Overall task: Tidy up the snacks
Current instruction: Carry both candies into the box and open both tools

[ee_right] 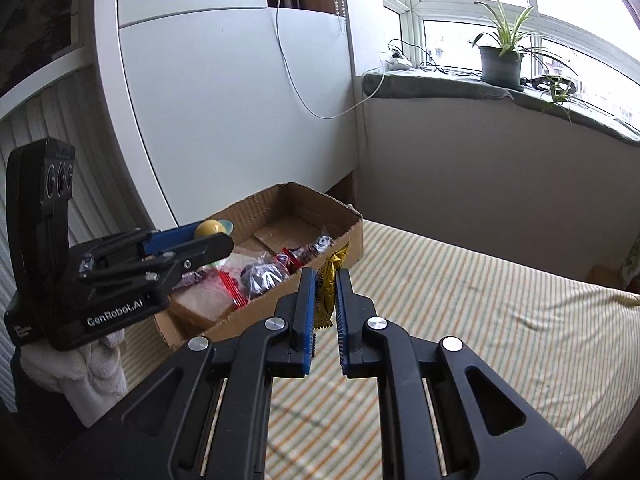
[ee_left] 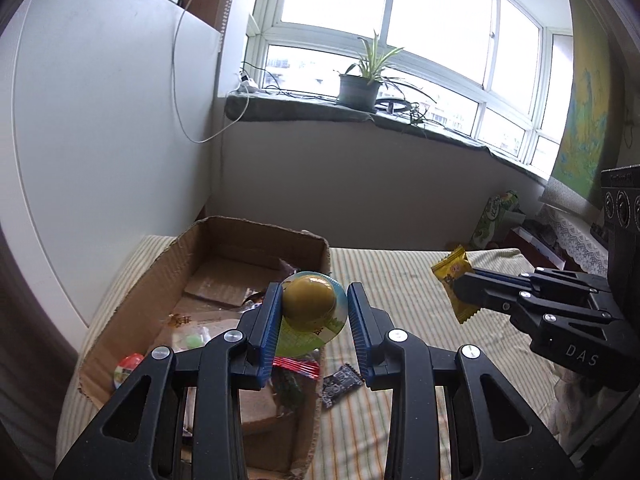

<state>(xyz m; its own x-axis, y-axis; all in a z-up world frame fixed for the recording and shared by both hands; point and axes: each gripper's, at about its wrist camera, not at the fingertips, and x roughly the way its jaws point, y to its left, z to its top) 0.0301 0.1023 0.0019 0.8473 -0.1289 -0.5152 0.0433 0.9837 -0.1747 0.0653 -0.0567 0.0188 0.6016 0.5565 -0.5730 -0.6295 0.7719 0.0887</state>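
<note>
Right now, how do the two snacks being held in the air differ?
The egg-shaped snack in the left gripper is round and domed, over the cardboard box; the yellow packet in the right gripper is flat and crinkled, over the striped bedspread. Both are yellowish and clamped between blue pads.

The left gripper (ee_left: 314,312) hides part of the cardboard box (ee_left: 208,240).

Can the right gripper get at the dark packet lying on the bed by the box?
Probably not yet. The right gripper is shut on a yellow packet and held in the air. The dark packet lies uncovered on the bed beside the box, so its way looks free once emptied.
</note>
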